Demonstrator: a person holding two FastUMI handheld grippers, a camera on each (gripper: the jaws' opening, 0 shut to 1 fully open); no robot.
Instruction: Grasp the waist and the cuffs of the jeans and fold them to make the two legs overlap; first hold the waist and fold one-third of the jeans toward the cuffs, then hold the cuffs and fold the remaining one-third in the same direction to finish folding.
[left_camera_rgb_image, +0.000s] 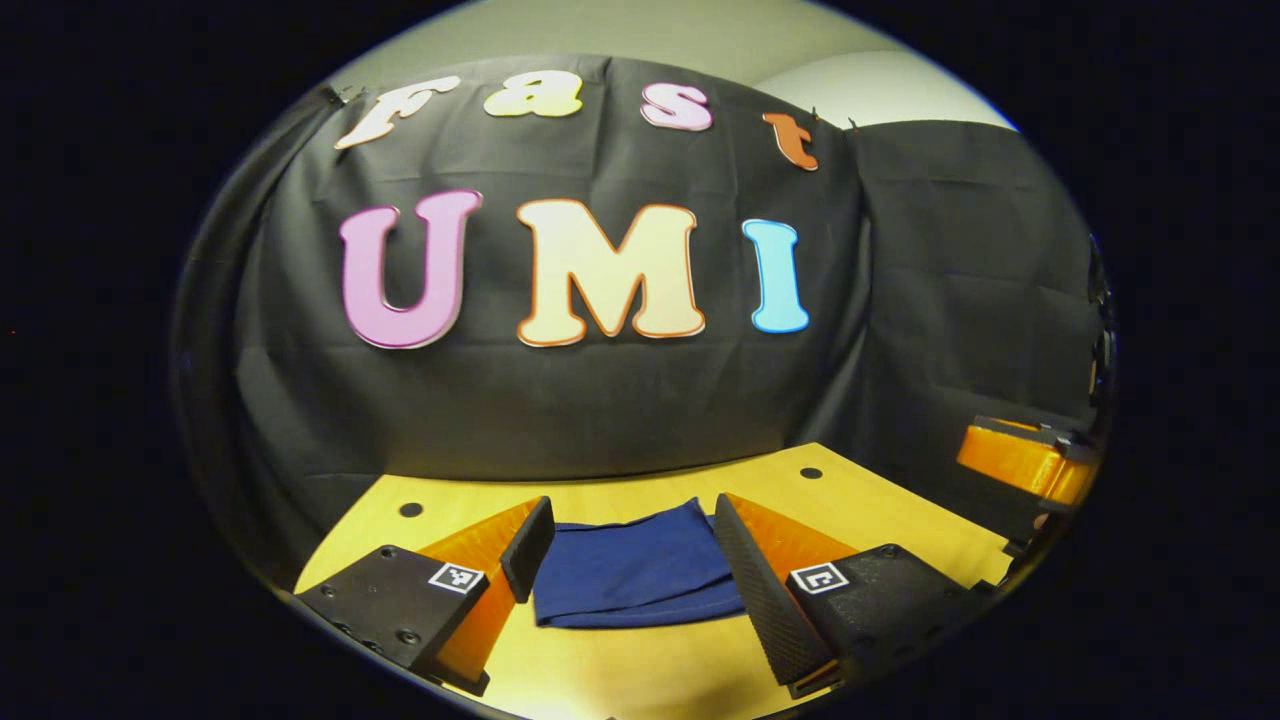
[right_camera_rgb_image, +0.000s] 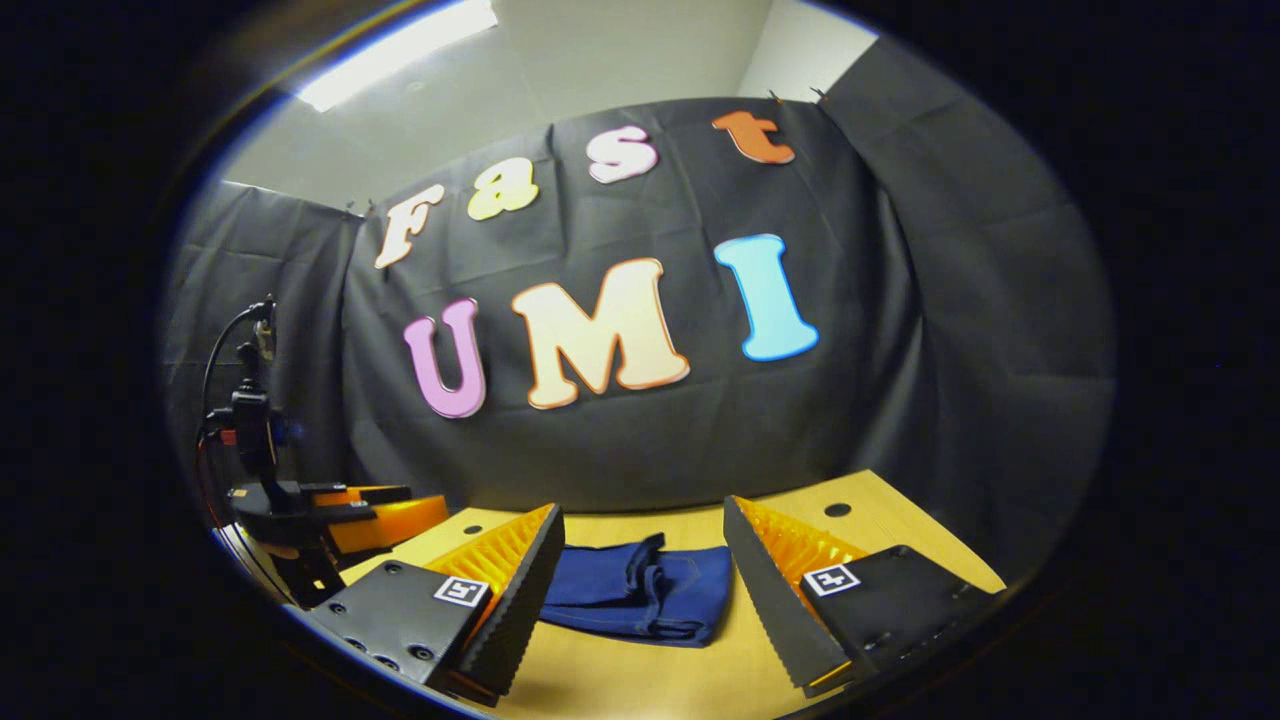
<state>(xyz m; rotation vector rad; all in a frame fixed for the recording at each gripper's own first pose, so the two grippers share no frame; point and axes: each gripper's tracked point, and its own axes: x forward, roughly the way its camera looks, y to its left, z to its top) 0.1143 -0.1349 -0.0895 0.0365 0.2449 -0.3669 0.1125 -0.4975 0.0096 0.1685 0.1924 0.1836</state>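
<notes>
L gripper (left_camera_rgb_image: 633, 565) and R gripper (right_camera_rgb_image: 643, 585) hover w/ fingers spread wide, gripping nothing, above a wooden table (left_camera_rgb_image: 850, 495). The jeans (left_camera_rgb_image: 635, 575) lie ahead between each pair of fingers, apparently already folded into a compact stack, layered edges showing in the right gripper view. Judged near done: if tidying, pinch corners lightly, square the edges, avoid dragging the layers apart

Both views look low across the table (left_camera_rgb_image: 600, 680) toward the booth's back wall, near it; between each pair of fingers lie the shared jeans (left_camera_rgb_image: 635, 575) (right_camera_rgb_image: 650, 590).
</notes>
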